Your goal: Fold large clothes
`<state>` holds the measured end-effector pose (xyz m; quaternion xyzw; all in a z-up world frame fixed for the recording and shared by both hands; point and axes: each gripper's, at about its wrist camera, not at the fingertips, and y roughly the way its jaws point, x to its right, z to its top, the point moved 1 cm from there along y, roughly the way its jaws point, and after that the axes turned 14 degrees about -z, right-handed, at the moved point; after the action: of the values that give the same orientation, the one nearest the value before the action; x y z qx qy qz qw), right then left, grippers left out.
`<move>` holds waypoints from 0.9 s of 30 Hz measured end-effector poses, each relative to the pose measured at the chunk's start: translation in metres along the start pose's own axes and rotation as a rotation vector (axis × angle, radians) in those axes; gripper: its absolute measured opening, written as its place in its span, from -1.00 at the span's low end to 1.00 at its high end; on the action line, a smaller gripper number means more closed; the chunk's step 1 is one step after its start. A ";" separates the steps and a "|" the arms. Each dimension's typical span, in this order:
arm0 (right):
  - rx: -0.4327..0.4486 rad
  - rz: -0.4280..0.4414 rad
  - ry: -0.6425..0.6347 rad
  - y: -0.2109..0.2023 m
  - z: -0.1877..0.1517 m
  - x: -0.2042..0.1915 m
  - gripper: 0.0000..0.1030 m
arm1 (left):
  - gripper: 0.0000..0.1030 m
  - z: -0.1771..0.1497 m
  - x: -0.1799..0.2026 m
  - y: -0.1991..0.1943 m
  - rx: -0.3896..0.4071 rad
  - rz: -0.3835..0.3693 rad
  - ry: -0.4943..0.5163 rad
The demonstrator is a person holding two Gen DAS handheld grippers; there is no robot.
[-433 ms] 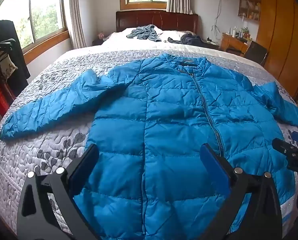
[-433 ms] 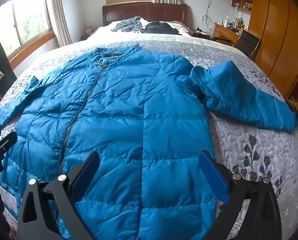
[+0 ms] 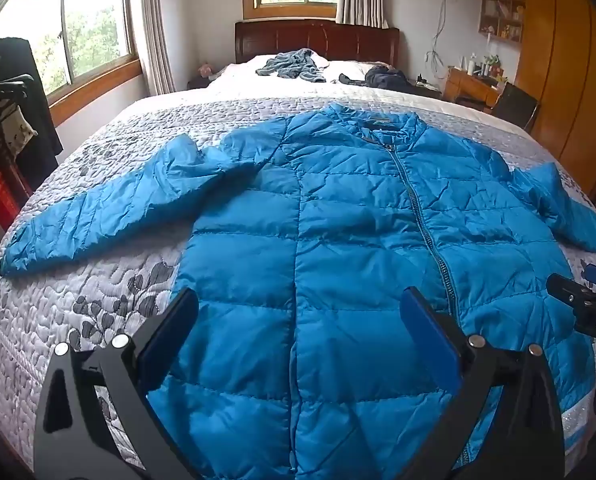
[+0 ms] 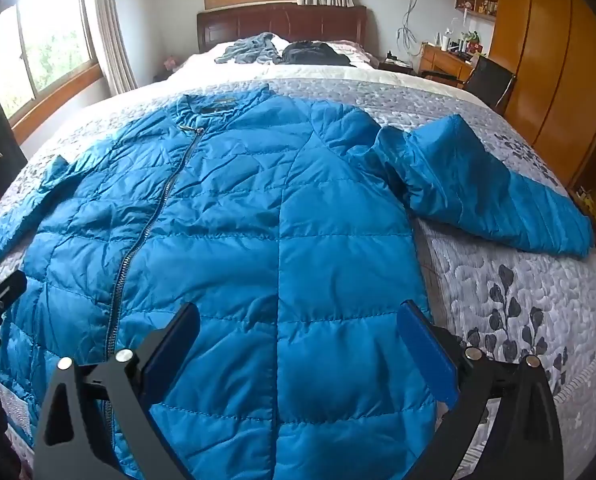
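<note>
The blue jacket (image 3: 338, 248) lies zipped and face up on the bed (image 3: 78, 312), collar toward the headboard and both sleeves (image 3: 110, 208) thrown out to the sides, laid flat so it can be folded. The left gripper (image 3: 298, 324) and the right gripper (image 4: 298, 328) hover over its lower half with fingers spread wide and nothing between them, each over its own half, probably ready to take a side or sleeve.

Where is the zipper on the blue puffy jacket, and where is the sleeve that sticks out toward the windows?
zipper (image 3: 426, 232), left wrist view, middle of the closed zip.
sleeve (image 3: 98, 220), left wrist view, middle of the outstretched arm.
blue puffy jacket (image 4: 298, 248), right wrist view, front panel.
</note>
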<state>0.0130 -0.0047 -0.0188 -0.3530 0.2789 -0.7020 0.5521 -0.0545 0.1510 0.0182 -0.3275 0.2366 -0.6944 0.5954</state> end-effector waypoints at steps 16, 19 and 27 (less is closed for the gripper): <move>0.010 -0.008 -0.004 0.000 -0.001 -0.001 0.93 | 0.94 0.000 0.003 -0.001 0.007 0.013 0.015; 0.011 -0.007 -0.004 -0.001 -0.001 -0.001 0.93 | 0.94 -0.001 0.003 -0.003 0.011 0.013 0.015; 0.017 -0.009 -0.004 -0.003 -0.002 -0.001 0.93 | 0.94 -0.001 0.001 -0.005 0.013 0.013 0.009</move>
<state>0.0101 -0.0029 -0.0176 -0.3509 0.2705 -0.7061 0.5524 -0.0592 0.1510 0.0214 -0.3187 0.2368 -0.6937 0.6009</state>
